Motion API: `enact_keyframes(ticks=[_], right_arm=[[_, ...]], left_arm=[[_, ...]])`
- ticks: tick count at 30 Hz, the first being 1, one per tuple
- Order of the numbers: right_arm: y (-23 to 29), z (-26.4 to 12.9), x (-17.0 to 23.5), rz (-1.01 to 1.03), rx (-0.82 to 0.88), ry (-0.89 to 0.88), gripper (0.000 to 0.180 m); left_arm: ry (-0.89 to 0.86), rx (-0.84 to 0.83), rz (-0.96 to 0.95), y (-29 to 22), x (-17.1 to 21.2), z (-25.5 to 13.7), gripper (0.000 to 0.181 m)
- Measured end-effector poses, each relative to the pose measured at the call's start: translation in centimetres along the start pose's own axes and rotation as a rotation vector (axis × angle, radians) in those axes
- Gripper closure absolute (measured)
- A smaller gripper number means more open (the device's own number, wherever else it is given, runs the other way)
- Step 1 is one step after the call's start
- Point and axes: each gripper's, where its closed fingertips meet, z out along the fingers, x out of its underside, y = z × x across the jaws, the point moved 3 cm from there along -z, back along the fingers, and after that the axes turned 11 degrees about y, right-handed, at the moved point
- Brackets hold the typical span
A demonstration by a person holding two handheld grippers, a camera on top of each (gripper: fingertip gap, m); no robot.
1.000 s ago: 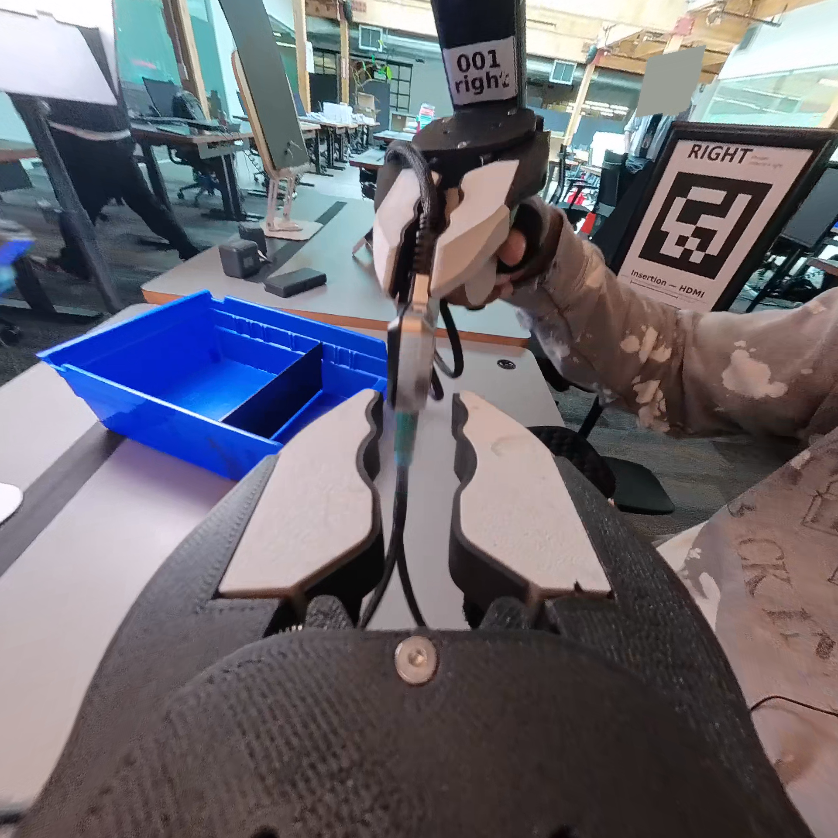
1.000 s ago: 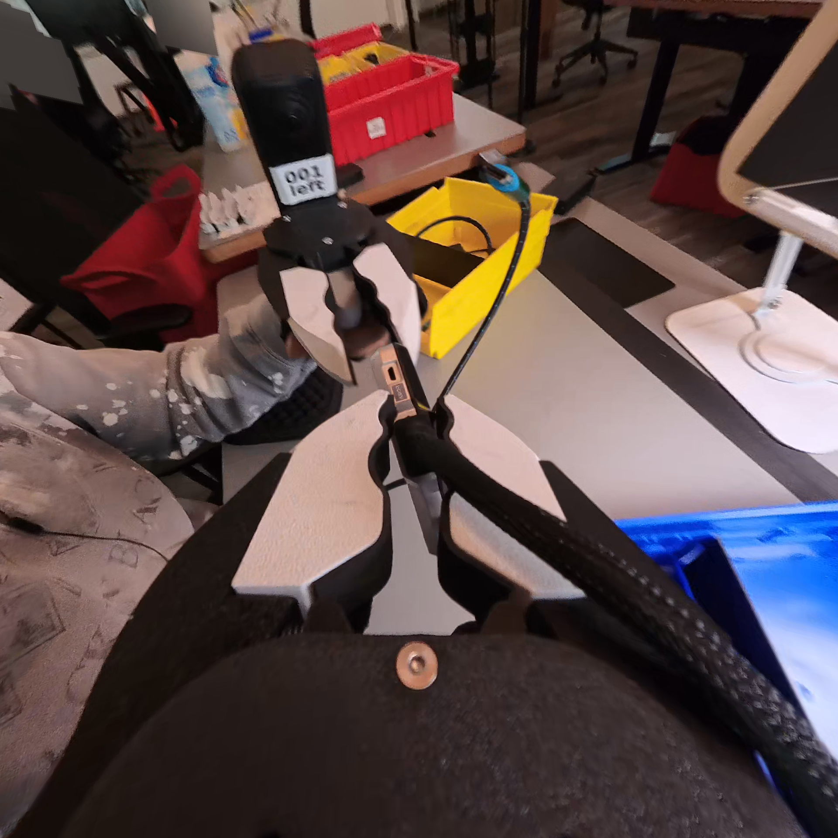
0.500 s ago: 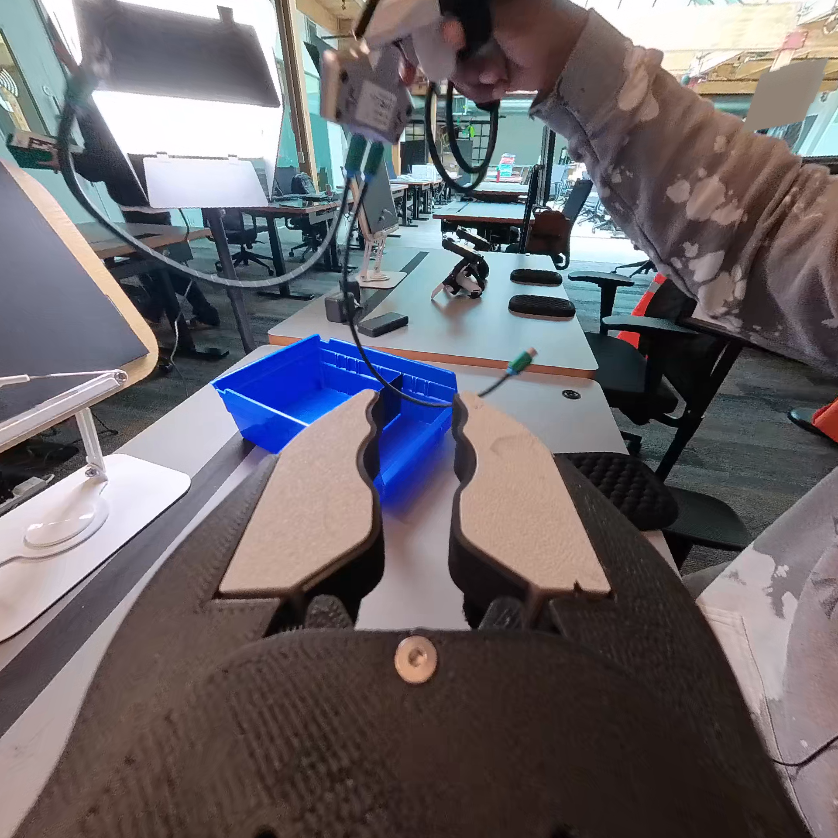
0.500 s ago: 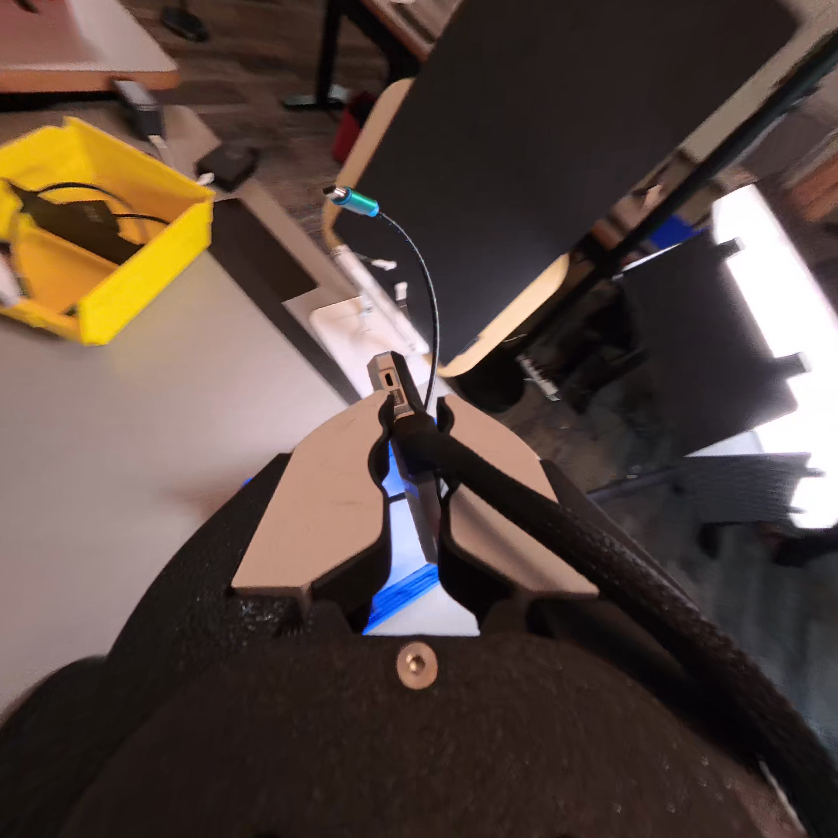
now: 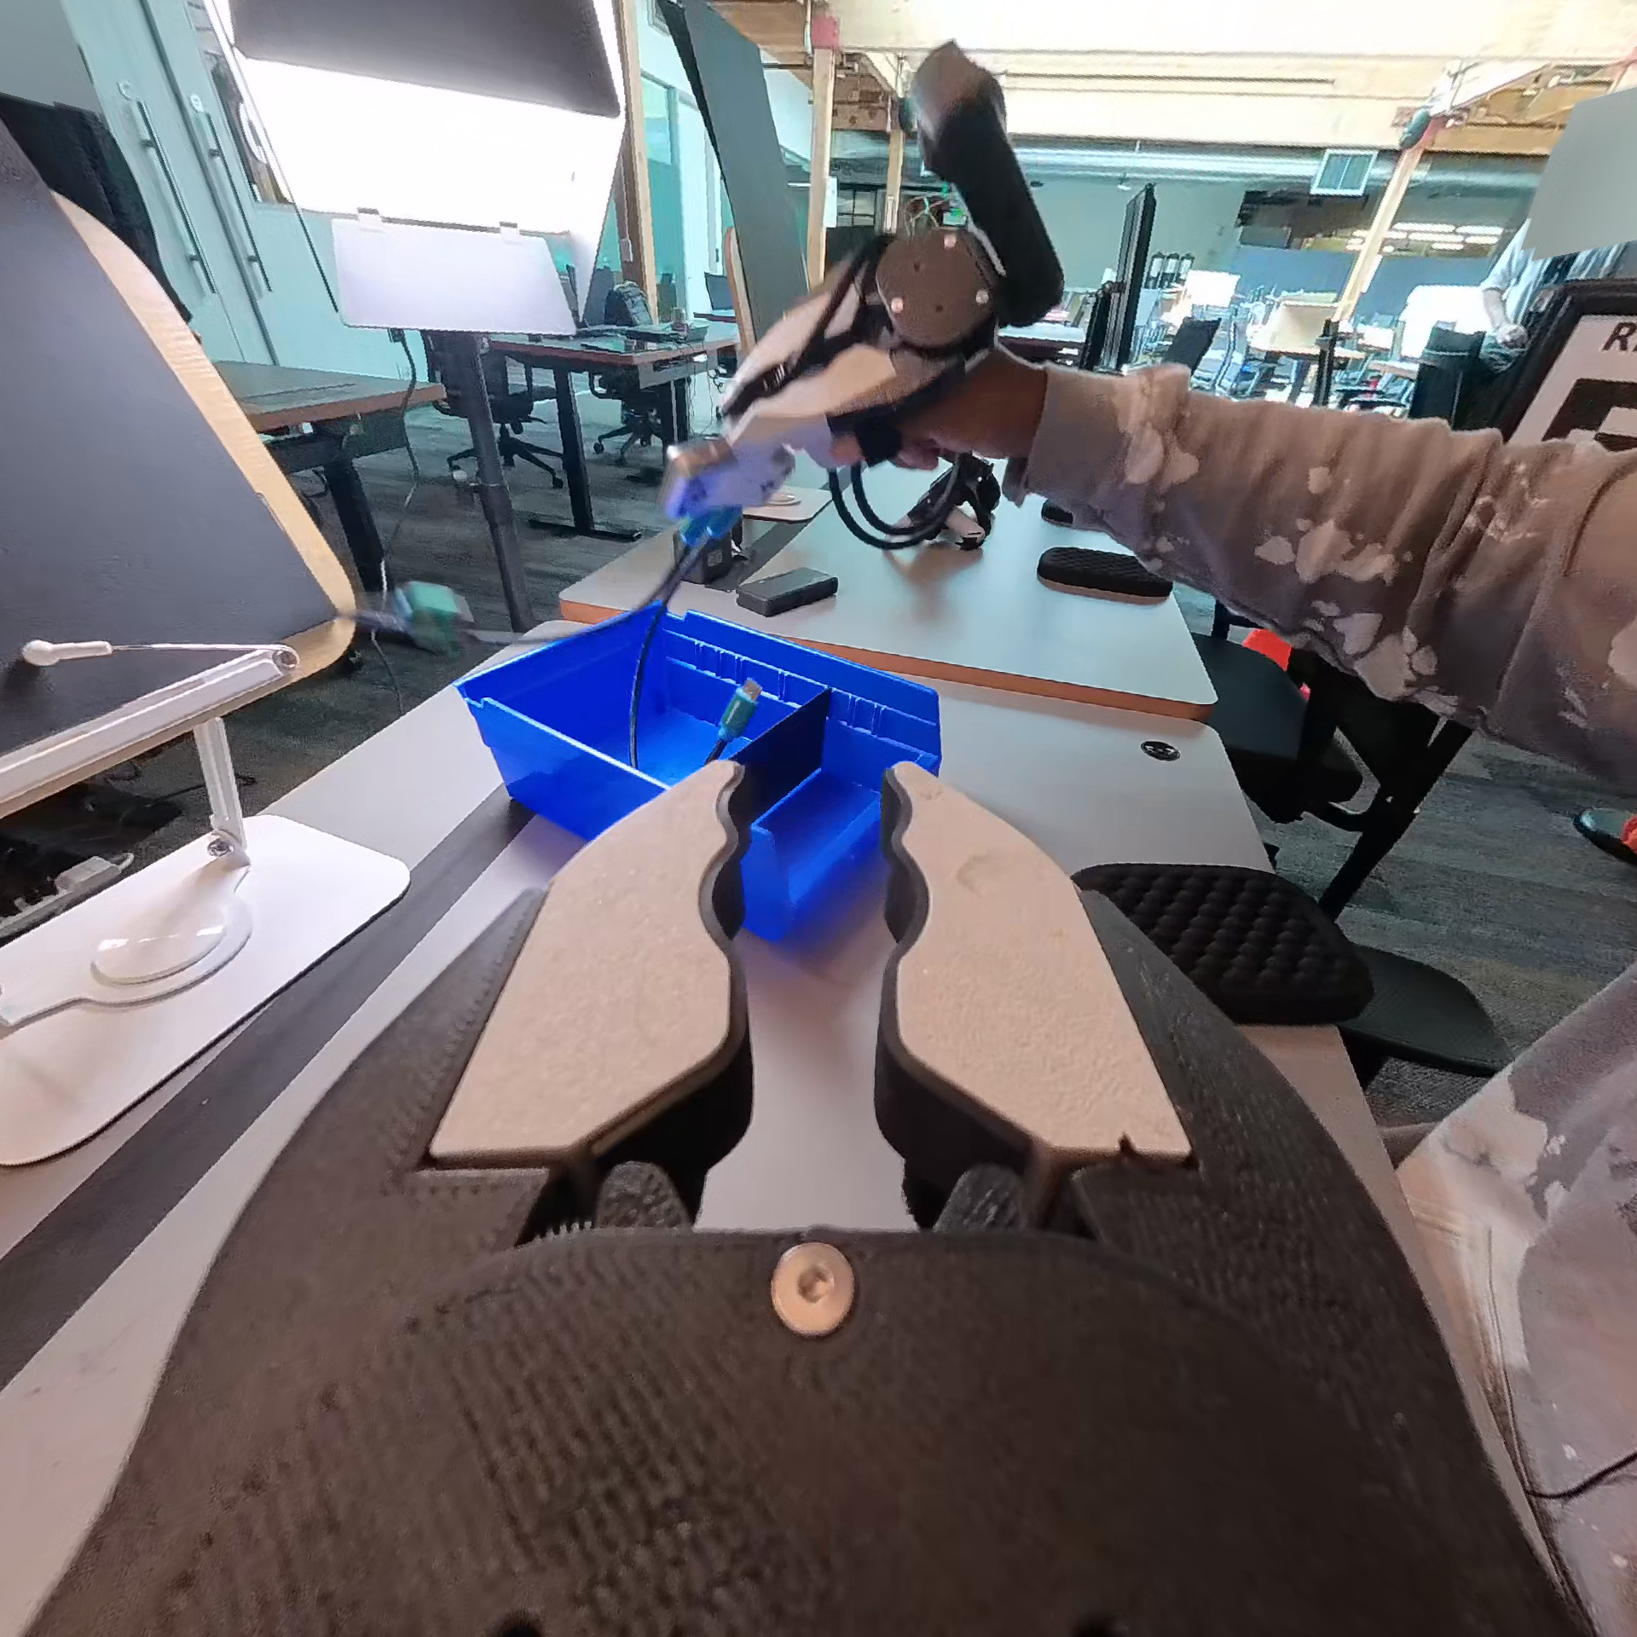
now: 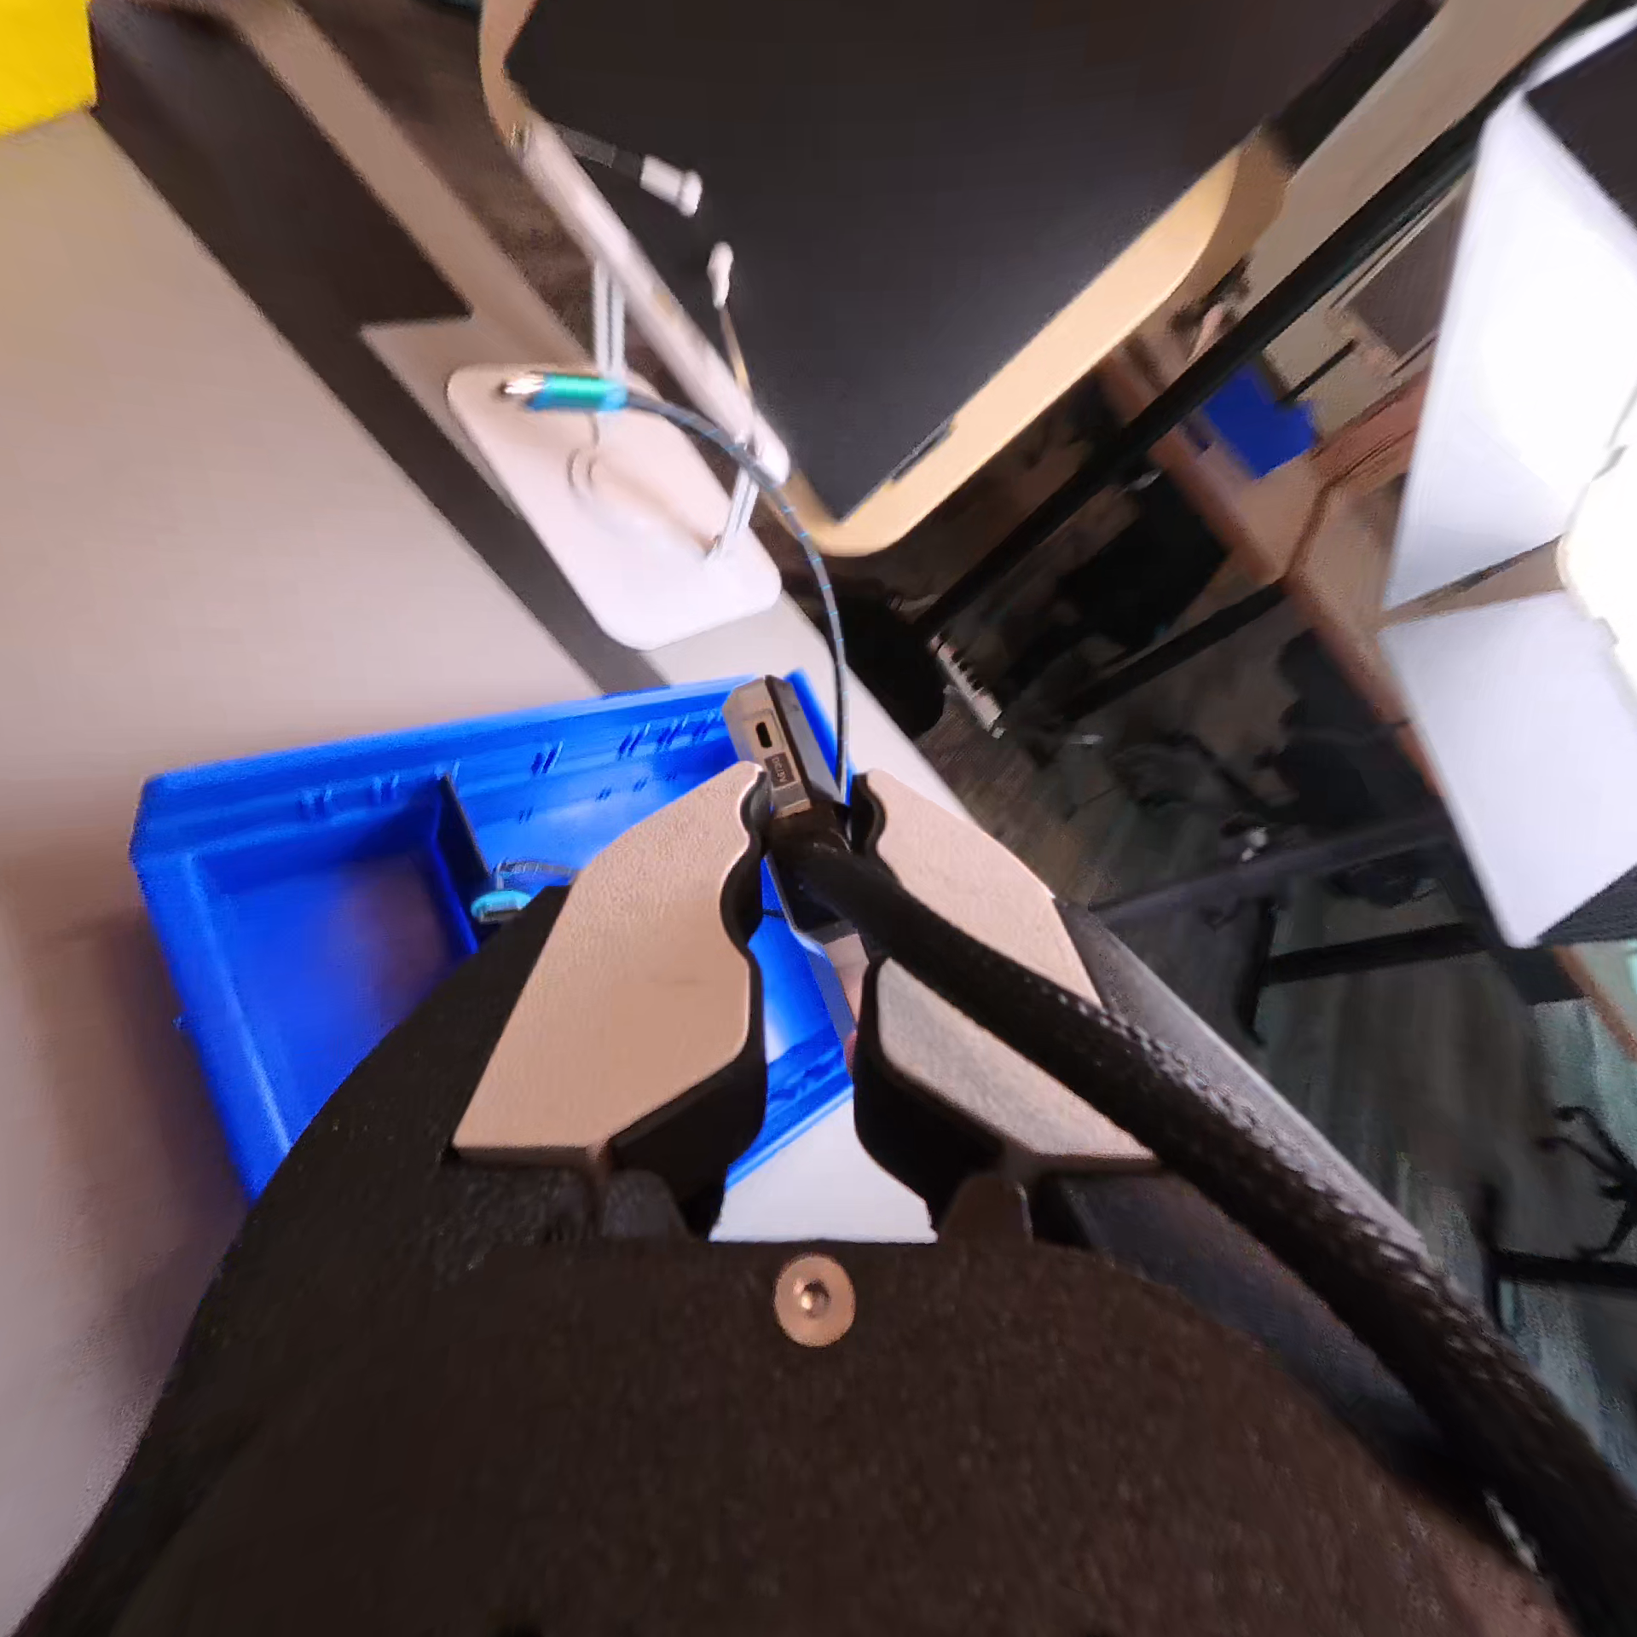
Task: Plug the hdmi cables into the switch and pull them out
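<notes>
My right gripper is shut on the small grey switch; a thick black braided cable runs back from it. It is held above the blue bin. A thin cable with a teal plug swings loose from the switch. In the left wrist view the right gripper holds the switch above the blue bin. Thin cables hang from it, and one teal plug lies in the bin. My left gripper is open and empty, short of the bin.
A white stand base carrying a black board stands left of the bin; it also shows in the right wrist view. A yellow bin corner is at far left. A black chair armrest is at the table's right edge.
The thin cable that ran between my left fingers is out of them. The right gripper rose with the switch, swung away and now hangs over the blue bin, with the cables dangling in.
</notes>
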Motion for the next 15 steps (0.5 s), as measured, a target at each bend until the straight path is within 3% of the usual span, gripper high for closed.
enact_keyframes(ticks=[15], right_arm=[[5.4,11.1,7.3,-0.044,-0.220,0.538,0.160]], left_arm=[[0.042,-0.013,-0.033,1.0,1.2,1.0,0.153]])
